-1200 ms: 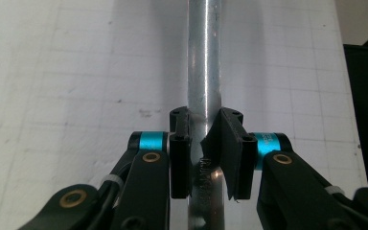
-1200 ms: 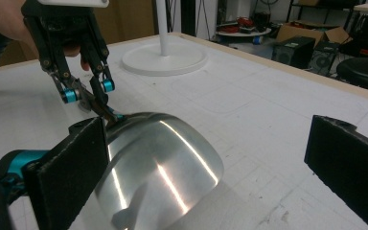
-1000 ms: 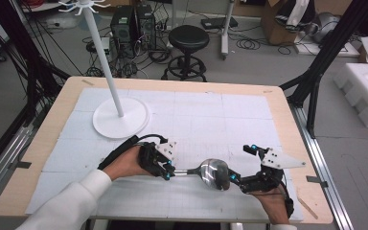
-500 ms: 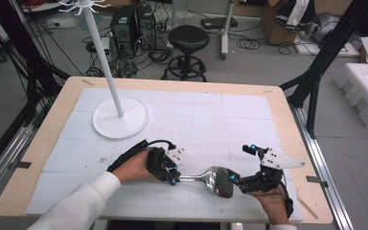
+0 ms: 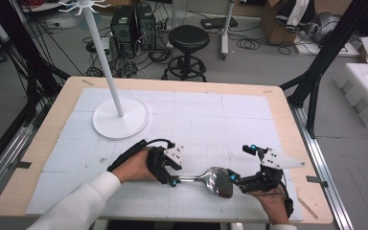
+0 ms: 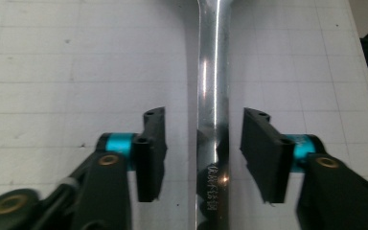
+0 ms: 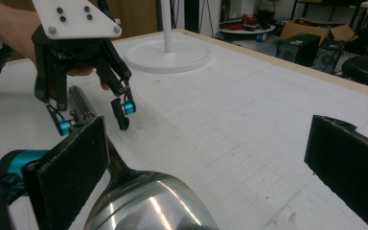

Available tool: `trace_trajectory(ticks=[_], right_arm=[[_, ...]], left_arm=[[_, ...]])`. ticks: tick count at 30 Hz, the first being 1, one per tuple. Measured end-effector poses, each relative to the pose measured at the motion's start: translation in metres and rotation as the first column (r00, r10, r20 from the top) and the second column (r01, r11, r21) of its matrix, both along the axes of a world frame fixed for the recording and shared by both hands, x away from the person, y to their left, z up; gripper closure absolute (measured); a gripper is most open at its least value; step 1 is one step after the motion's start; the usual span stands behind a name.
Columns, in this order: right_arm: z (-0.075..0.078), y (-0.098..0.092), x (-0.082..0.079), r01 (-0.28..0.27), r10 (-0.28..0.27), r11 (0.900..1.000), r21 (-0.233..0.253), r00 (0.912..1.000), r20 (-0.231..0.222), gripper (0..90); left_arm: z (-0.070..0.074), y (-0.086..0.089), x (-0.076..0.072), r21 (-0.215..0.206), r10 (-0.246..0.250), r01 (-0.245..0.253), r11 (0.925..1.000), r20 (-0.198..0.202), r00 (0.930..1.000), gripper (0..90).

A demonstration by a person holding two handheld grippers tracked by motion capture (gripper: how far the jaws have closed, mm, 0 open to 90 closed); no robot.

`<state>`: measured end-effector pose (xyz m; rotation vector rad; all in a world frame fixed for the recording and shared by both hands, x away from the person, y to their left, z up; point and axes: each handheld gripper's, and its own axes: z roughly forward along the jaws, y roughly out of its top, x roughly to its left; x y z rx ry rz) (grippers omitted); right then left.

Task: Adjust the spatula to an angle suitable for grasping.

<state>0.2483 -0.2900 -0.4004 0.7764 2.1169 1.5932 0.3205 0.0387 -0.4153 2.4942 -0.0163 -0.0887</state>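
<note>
A steel ladle (image 5: 214, 180) was seen lying on the white gridded mat of the worktop (image 5: 278, 103), near the front edge, with its bowl toward the person's right and its handle running toward the left.

The left tongs (image 5: 173, 181) were positioned at the handle end. In the left gripper view, the handle (image 6: 213, 120) was seen running between the two black jaws, with a clear gap on either side; the left tongs (image 6: 203, 153) were therefore released and straddling the handle without contact. Stamped lettering was visible on the handle, but it could not be read.

The right tongs (image 5: 235, 181) were positioned at the bowl. In the right gripper view, the jaws were spread wide, and the polished bowl (image 7: 148, 201) was seen low between them, close to the jaw on that view's left; contact could not be confirmed. The right tongs (image 7: 211, 163) were released.

A white stand (image 5: 120, 115) with a round base and a hooked top was located on the far left part of the mat, well apart from the ladle. A black stool (image 5: 188, 43) was seen on the floor beyond the worktop.
</note>
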Motion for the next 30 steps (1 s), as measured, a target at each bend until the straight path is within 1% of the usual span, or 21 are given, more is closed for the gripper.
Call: trace_trajectory(ticks=[4,5,6,8,10,11,13,14,15,16,17,18,19,20,22,23,24,25,26,29,30], right_arm=[[0.000,0.000,-0.001,-0.001,0.001,1.000,-0.003,1.0000,0.002,0.4],[0.000,0.000,-0.001,-0.001,0.001,1.000,-0.003,1.0000,0.002,0.4],[0.000,0.001,-0.001,-0.003,0.003,1.000,-0.004,1.0000,-0.003,0.4],[0.000,0.001,-0.001,-0.002,0.002,1.000,-0.006,1.0000,0.000,0.4],[0.000,0.001,-0.001,-0.004,0.004,1.000,-0.008,1.0000,0.004,0.4],[0.000,0.001,-0.001,-0.006,0.006,1.000,-0.009,1.0000,-0.006,0.3],[-0.001,0.001,-0.001,-0.004,0.004,1.000,-0.013,1.0000,-0.007,0.4],[-0.001,0.001,-0.001,-0.004,0.004,1.000,-0.013,1.0000,-0.007,0.4],[0.000,-0.001,-0.001,0.001,-0.001,1.000,-0.001,1.0000,-0.008,0.4],[0.001,-0.002,0.000,0.002,-0.002,1.000,0.007,1.0000,-0.009,0.3],[0.001,-0.002,0.000,0.002,-0.002,1.000,0.007,1.0000,-0.009,0.3],[0.002,-0.003,0.000,0.001,-0.001,1.000,0.014,1.0000,-0.008,0.3],[0.002,-0.003,0.000,0.001,-0.001,1.000,0.014,1.0000,-0.008,0.3],[0.004,-0.003,0.000,0.003,-0.002,1.000,0.008,0.9998,-0.020,0.3],[0.006,-0.004,-0.001,0.002,-0.002,1.000,0.004,0.9998,-0.017,0.3],[0.006,-0.004,-0.001,0.002,-0.002,1.000,0.004,0.9998,-0.017,0.3],[0.008,-0.003,-0.001,0.003,-0.002,1.000,0.007,0.9998,-0.019,0.4],[0.008,-0.003,-0.001,0.003,-0.002,1.000,0.007,0.9998,-0.019,0.4],[0.010,-0.003,-0.001,0.002,-0.002,1.000,0.011,0.9999,-0.010,0.4],[0.011,-0.003,0.000,0.006,-0.006,1.000,0.007,0.9999,-0.011,0.3],[0.012,-0.003,0.001,0.006,-0.005,1.000,0.007,0.9999,-0.014,0.3]], left_arm=[[0.014,0.014,-0.004,-0.078,0.066,-0.063,0.9950,0.042,0.9969,21.6],[0.014,0.014,-0.004,-0.078,0.066,-0.063,0.9950,0.042,0.9969,18.4],[0.020,0.023,-0.004,-0.118,0.102,-0.098,0.9882,0.031,0.9943,15.5],[0.026,0.033,-0.003,-0.151,0.142,-0.138,0.9788,0.015,0.9898,5.4],[0.032,0.045,-0.005,-0.181,0.179,-0.170,0.9686,0.034,0.9833,1.7],[0.035,0.051,-0.006,-0.195,0.185,-0.175,0.9650,0.035,0.9821,1.7],[0.040,0.063,-0.009,-0.231,0.211,-0.199,0.9523,0.028,0.9771,1.7],[0.040,0.063,-0.009,-0.231,0.211,-0.199,0.9523,0.028,0.9771,1.7],[0.044,0.077,-0.014,-0.269,0.229,-0.211,0.9398,0.039,0.9726,1.7],[0.045,0.083,-0.015,-0.275,0.240,-0.220,0.9358,0.042,0.9697,1.7],[0.045,0.083,-0.015,-0.275,0.240,-0.220,0.9358,0.042,0.9697,1.7],[0.045,0.097,-0.019,-0.308,0.275,-0.249,0.9183,0.044,0.9604,1.7],[0.045,0.097,-0.019,-0.308,0.275,-0.249,0.9183,0.044,0.9604,1.7],[0.046,0.111,-0.022,-0.339,0.311,-0.279,0.8984,0.045,0.9492,1.7],[0.047,0.126,-0.026,-0.381,0.342,-0.305,0.8729,0.031,0.9391,1.7],[0.047,0.126,-0.026,-0.381,0.342,-0.305,0.8729,0.031,0.9391,1.7],[0.048,0.140,-0.029,-0.420,0.369,-0.324,0.8474,0.028,0.9289,1.7],[0.048,0.140,-0.029,-0.420,0.369,-0.324,0.8474,0.028,0.9289,1.7],[0.050,0.152,-0.033,-0.439,0.383,-0.332,0.8347,0.029,0.9234,1.7],[0.051,0.167,-0.037,-0.471,0.413,-0.357,0.8065,0.017,0.9105,1.7],[0.052,0.171,-0.039,-0.479,0.429,-0.368,0.7967,0.019,0.9032,1.7]])
